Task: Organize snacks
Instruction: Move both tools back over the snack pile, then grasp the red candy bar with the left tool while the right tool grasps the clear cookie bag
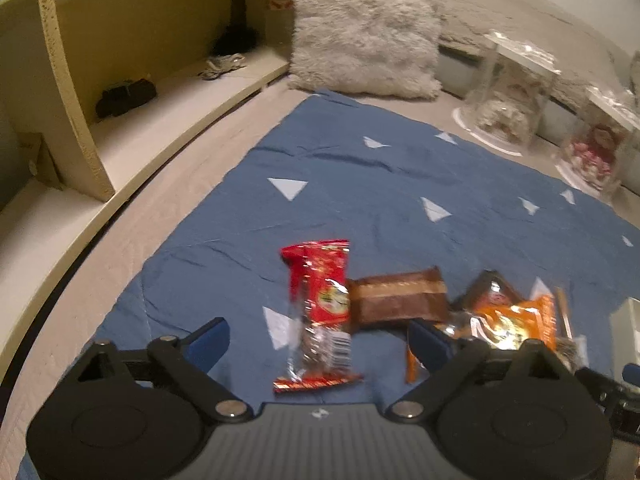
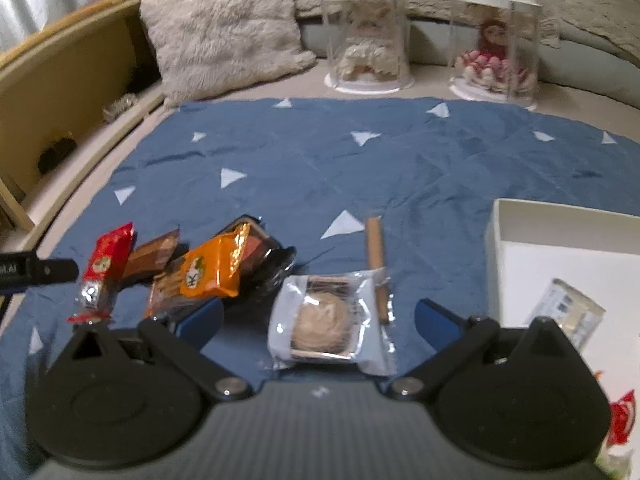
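My left gripper (image 1: pixel 318 344) hangs over the blue cloth (image 1: pixel 360 184) with its jaws spread wide, pinching nothing; the red snack packet (image 1: pixel 320 312) lies on the cloth in the gap between my two blue fingers (image 1: pixel 208 344), touching neither. My right gripper (image 2: pixel 318 326) is spread as well, empty, with the clear-wrapped round pastry (image 2: pixel 324 324) lying between its fingers.

Counting the loose snacks on the cloth, I see five packets and one thin stick. The red snack packet is one; its long axis runs away from my left wrist, one crimped end near me and the other pointing up the cloth. Touching its right side is one brown bar (image 1: pixel 400 296), long axis lying crosswise. Right of that is one orange packet (image 2: pixel 212 268), tilted, resting partly on one dark-lidded tray pack (image 2: pixel 264 264). The pastry is the fifth, lying flat just in front of my right jaws. The one wooden-coloured stick (image 2: pixel 376 256) lies beside the pastry, its long axis pointing up the cloth, its near end touching the pastry's wrapper.

One white box (image 2: pixel 520 232) sits at the right edge of the cloth, with one small clear-wrapped pack (image 2: pixel 568 312) inside it; something red (image 2: pixel 622 420) shows near its closer edge, too cut off to name.

Beyond the cloth stand two clear cases (image 2: pixel 368 36), each with one doll inside, and one fluffy pale cushion (image 2: pixel 220 28) to their left
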### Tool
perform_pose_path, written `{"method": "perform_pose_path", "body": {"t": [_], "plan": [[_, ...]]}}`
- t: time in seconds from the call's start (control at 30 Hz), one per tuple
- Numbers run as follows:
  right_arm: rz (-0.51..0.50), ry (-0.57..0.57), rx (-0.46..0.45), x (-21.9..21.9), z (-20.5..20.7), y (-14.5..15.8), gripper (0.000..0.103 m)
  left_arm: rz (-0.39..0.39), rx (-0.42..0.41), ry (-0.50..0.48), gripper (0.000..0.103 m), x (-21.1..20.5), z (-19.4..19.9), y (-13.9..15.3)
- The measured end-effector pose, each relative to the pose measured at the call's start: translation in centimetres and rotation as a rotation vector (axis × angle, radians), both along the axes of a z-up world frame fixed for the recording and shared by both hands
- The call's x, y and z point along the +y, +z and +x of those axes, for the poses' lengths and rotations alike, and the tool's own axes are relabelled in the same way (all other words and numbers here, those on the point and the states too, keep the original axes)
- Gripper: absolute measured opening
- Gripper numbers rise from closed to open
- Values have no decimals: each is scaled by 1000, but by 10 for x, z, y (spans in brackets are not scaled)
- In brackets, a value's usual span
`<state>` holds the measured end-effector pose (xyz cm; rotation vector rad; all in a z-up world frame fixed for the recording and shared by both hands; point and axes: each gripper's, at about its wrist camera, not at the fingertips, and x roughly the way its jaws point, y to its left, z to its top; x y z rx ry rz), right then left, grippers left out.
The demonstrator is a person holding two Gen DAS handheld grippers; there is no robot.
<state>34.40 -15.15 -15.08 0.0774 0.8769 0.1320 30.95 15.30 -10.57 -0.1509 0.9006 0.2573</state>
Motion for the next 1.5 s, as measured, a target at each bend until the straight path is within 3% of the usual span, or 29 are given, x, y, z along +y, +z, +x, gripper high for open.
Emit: {"method": "perform_pose_path", "body": {"t": [0.13, 0.27, 0.5, 0.77, 0.9, 0.97, 1.07, 1.27, 1.5], "plan": [[-42, 0, 21, 13, 11, -14, 103, 11, 12, 13, 92, 6, 11, -9], [-75, -28, 39, 16, 20, -23, 103, 36, 13, 8, 83, 5, 21, -17], [-14, -60, 81, 21, 34, -45, 103, 32, 21, -24, 77, 0, 32, -30], [-35, -100, 113, 21, 48, -65, 101, 36, 58, -21, 70, -3, 45, -45], [-72, -48, 133, 16, 52, -66, 89, 30, 66, -9, 55, -4, 47, -50], [-94, 0, 138, 16, 53, -64, 77, 31, 72, -1, 43, -4, 48, -50], [-104, 43, 141, 16, 52, -60, 70, 39, 82, -4, 40, -4, 46, -49], [-104, 79, 144, 15, 45, -54, 69, 46, 58, 4, 37, -5, 38, -39], [-105, 84, 110, 15, 25, -31, 69, -2, 14, -3, 37, -13, 19, -18]]}}
